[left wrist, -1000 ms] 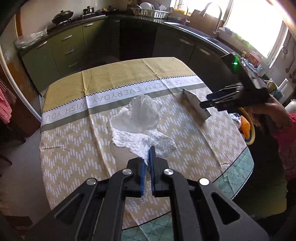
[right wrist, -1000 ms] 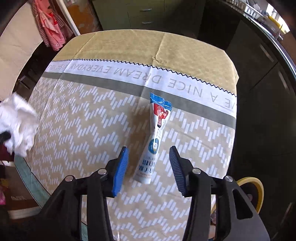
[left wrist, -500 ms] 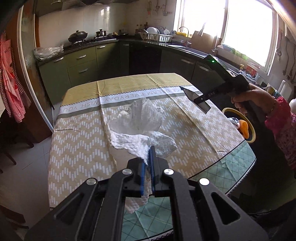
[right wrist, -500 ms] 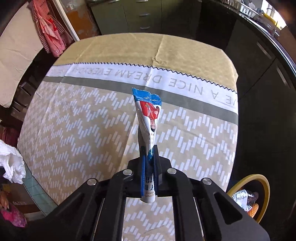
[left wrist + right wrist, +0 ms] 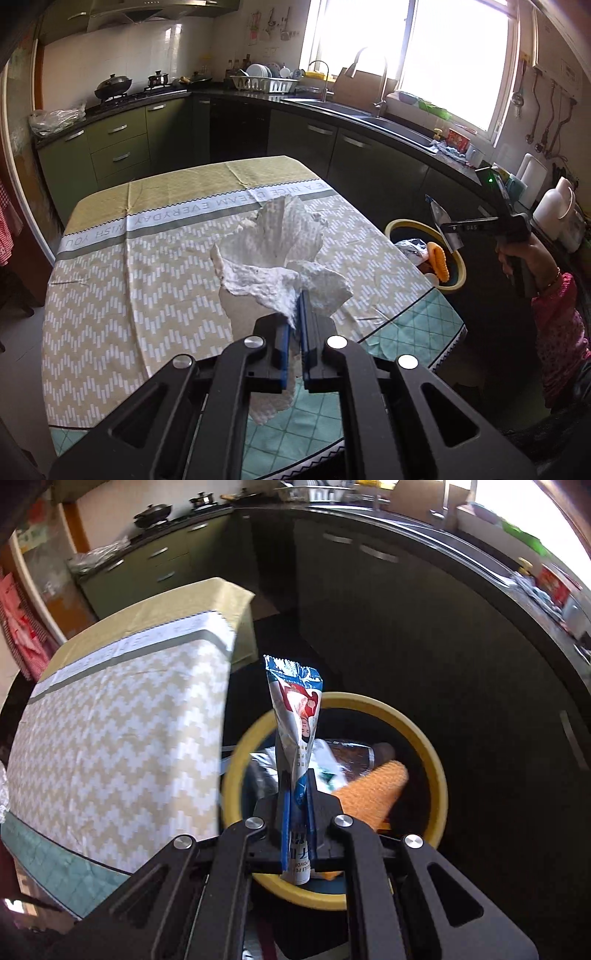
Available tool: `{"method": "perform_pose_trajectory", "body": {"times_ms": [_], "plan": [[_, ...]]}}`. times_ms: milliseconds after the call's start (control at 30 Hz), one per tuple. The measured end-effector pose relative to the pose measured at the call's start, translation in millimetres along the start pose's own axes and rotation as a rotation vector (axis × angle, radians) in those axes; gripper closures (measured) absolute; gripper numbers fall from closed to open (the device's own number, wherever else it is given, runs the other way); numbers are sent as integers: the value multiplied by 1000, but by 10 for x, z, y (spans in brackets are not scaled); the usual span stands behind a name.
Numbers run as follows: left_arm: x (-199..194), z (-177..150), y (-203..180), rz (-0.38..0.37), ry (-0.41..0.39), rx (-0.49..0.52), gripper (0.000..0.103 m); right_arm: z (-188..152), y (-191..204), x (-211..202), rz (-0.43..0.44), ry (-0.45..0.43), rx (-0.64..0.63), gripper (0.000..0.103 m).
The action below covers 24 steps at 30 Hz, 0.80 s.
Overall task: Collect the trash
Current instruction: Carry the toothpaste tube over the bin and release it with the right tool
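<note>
Over bin (image 5: 437, 775), our right gripper (image 5: 298, 794) clamped on sachet (image 5: 295, 716), held upright. Above table (image 5: 110, 295), our left gripper (image 5: 294, 314) pinches tissue (image 5: 280, 251) tight.

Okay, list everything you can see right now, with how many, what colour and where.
tissue: one, white, crumpled, held above the table
wrapper: one, blue, white and red, held over the bin
bin: one, yellow rim, on the floor beside the table, trash inside
table: one, beige zigzag cloth, centre
cabinets: green, along the walls
dish rack: one, on the counter
left gripper: black, shut on the tissue
right gripper: black, shut on the wrapper
</note>
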<state>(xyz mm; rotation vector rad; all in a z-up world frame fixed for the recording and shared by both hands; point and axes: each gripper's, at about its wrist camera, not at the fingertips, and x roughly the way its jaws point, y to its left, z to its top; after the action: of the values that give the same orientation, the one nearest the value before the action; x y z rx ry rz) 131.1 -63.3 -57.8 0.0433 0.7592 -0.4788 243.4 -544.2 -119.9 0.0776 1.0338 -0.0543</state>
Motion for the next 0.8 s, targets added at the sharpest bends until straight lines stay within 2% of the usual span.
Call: {"method": "perform_pose_trajectory", "body": {"times_ms": [67, 167, 200, 267, 300, 433, 633, 800], "plan": [[81, 36, -123, -27, 17, 17, 98, -50, -208, 48, -50, -8, 34, 95], [213, 97, -354, -55, 42, 64, 98, -75, -448, 185, -81, 19, 61, 93], [247, 113, -431, -64, 49, 81, 98, -84, -500, 243, -100, 35, 63, 89], [314, 154, -587, -92, 64, 112, 98, -103, -547, 335, -109, 57, 57, 73], [347, 180, -652, -107, 71, 126, 98, -116, -562, 350, -114, 50, 60, 63], [491, 338, -929, -150, 94, 191, 98, -254, -694, 110, -137, -34, 93, 62], [788, 765, -1541, -248, 113, 311, 98, -683, -901, -559, -86, -217, 225, 55], [1249, 1130, -2165, -290, 118, 387, 98, -1205, -1149, -711, -31, -231, 333, 55]]}}
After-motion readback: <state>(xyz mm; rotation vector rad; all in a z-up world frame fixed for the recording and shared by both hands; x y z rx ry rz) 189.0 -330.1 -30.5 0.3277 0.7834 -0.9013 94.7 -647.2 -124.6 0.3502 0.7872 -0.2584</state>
